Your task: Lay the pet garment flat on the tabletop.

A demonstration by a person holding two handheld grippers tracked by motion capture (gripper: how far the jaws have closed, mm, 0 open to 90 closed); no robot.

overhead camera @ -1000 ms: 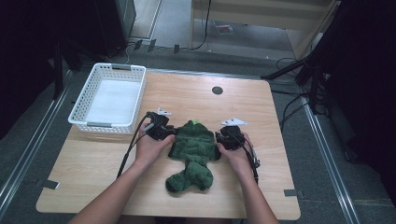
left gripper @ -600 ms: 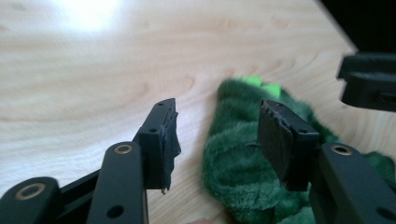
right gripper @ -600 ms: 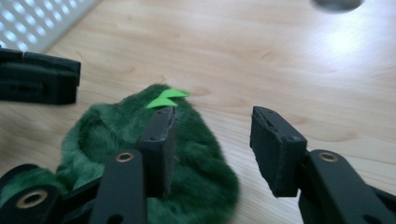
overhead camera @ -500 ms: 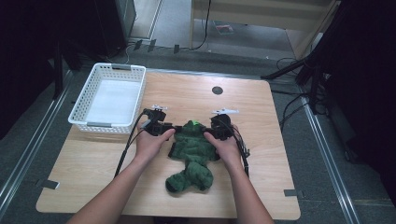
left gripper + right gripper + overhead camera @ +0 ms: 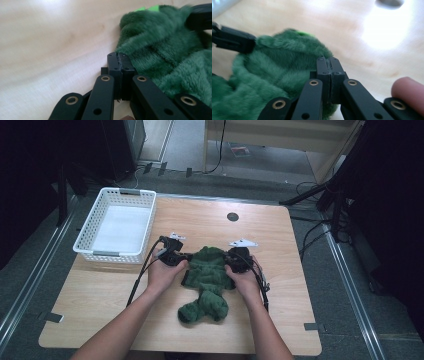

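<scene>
Both grippers pressed shut at either side of a green plush garment on a wooden table.

The left gripper (image 5: 120, 58) has its jaws together, pad against pad, with nothing visibly caught between them; its tip lies right against the left edge of the green plush garment (image 5: 206, 279). The right gripper (image 5: 327, 62) is likewise closed with no cloth seen between the pads, sitting at the garment's right edge. Both pairs of jaws have just been closing, and since the earlier frames the two hands have drawn in from a wider spread to the fabric's sides. The garment is deep green and fuzzy, bunched at mid-table, with a brighter green patch near its top and one end trailing towards the person. A white basket (image 5: 90, 245) stands at the table's far left. No writing is legible.
</scene>
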